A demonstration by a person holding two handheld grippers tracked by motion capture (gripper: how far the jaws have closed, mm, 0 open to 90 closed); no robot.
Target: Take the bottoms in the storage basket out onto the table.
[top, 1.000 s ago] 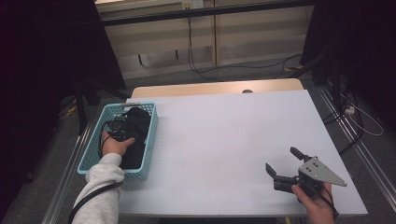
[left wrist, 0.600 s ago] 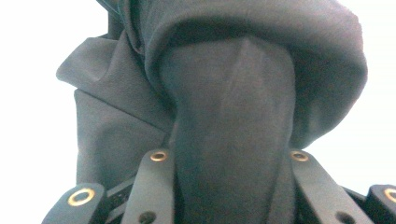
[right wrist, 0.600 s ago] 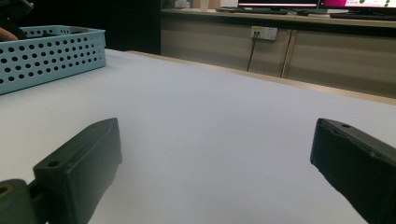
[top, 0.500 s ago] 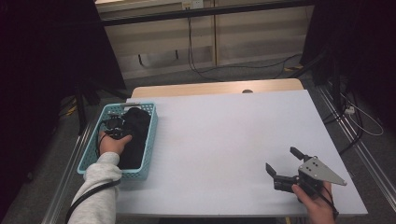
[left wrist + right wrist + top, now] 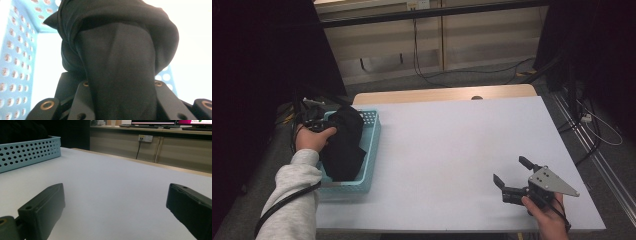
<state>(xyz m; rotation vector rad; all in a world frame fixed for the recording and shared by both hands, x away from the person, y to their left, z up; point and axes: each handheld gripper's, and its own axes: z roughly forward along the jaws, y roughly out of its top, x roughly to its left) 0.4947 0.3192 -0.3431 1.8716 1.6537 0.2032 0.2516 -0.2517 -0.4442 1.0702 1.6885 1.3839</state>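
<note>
- Table (image 5: 452, 150) top is white and flat, with a strip of light wood along its far edge.
- Behind the table there is a grey floor, a pale wall with a power socket (image 5: 145, 138), and cables (image 5: 422, 55) hanging down.
- Dark curtains hang on both sides of the table.
- A light blue basket (image 5: 371, 150) with little holes sits at the left edge of the table.
- The black cloth (image 5: 343, 140) is in the basket, and its top part is lifted above the basket's rim.
- The left gripper (image 5: 319, 126) is over the far left corner of the basket. Its jaws have just been closing, and the cloth is pinched between them.
- In the left gripper view the cloth (image 5: 117, 62) hangs right in front and hides much of the basket (image 5: 17, 50).
- The right gripper (image 5: 512, 180) is far from the basket, near the table's front right corner. Its jaws are wide apart and hold nothing.
- White table lies bare between the basket and the right gripper.
</note>
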